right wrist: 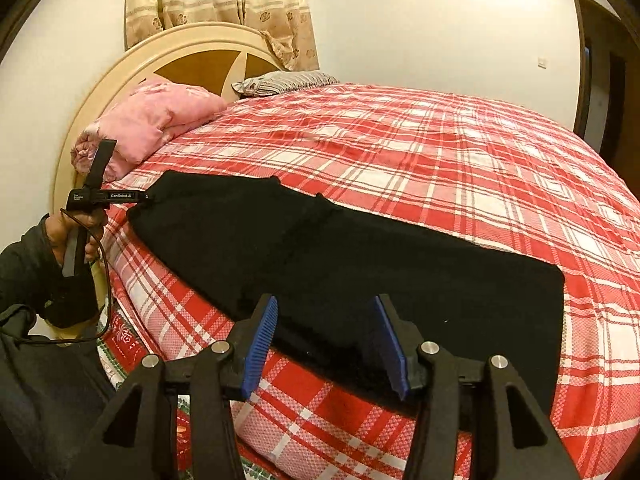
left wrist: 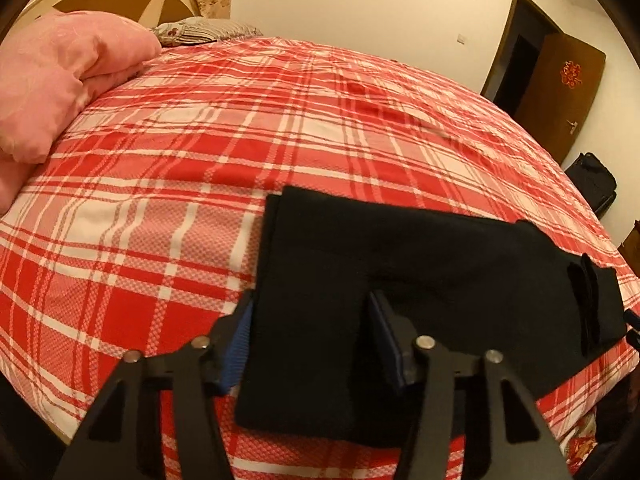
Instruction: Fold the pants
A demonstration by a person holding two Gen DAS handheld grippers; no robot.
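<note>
Black pants [right wrist: 360, 264] lie flat along the near edge of the bed, folded lengthwise into one long strip. In the left wrist view the pants [left wrist: 400, 264] run from centre to right. My left gripper [left wrist: 308, 344] is open, its blue pads either side of the pants' near end; it also shows in the right wrist view [right wrist: 146, 196] at that end. My right gripper [right wrist: 326, 340] is open, its jaws wide apart over the near edge of the other end.
The bed has a red and white plaid sheet [right wrist: 440, 152]. A pink folded quilt [right wrist: 152, 124] and a striped pillow [right wrist: 284, 80] lie by the headboard [right wrist: 192, 52]. A door [left wrist: 560, 92] and a black bag [left wrist: 592, 184] stand beyond the bed.
</note>
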